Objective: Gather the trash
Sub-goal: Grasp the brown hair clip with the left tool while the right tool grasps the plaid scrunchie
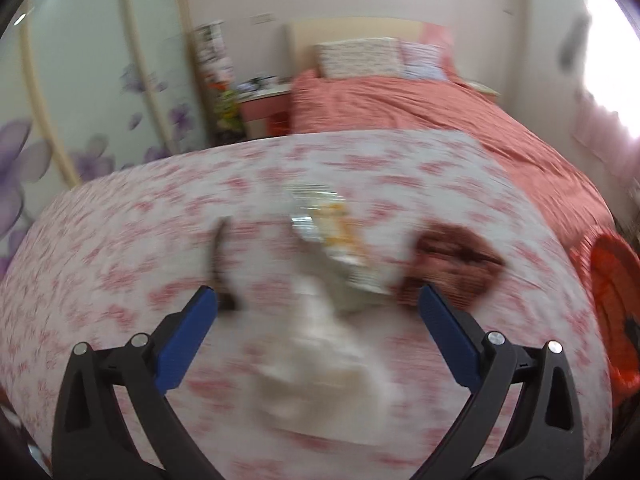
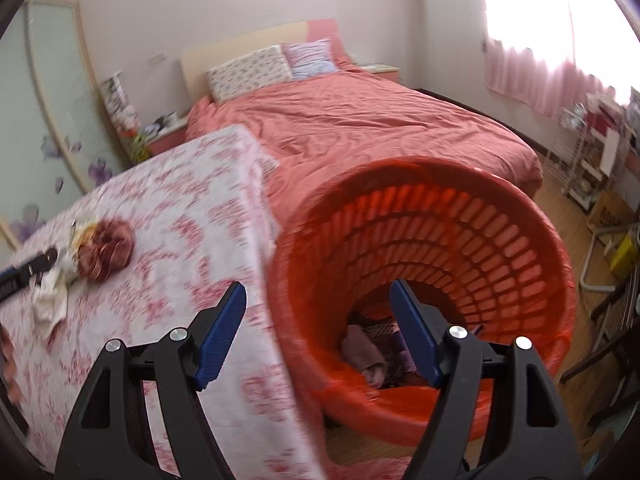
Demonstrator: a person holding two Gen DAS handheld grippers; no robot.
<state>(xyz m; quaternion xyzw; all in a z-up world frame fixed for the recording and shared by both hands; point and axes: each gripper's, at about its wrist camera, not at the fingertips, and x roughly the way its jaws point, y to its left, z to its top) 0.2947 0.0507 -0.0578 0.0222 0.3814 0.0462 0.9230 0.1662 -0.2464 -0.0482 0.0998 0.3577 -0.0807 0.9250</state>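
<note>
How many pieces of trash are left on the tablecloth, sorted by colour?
White crumpled tissue: 1
Clear-and-yellow wrapper: 1
Dark red crumpled wrapper: 1
Black stick-like item, too blurred to identify: 1
Total: 4

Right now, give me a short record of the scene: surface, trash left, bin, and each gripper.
surface: table under a pink floral cloth
trash left: white tissue, clear wrapper, dark red crumpled piece
bin: orange basket beside the table, items already inside
left gripper: open, empty, over the trash
right gripper: open, empty, at the basket rim
</note>
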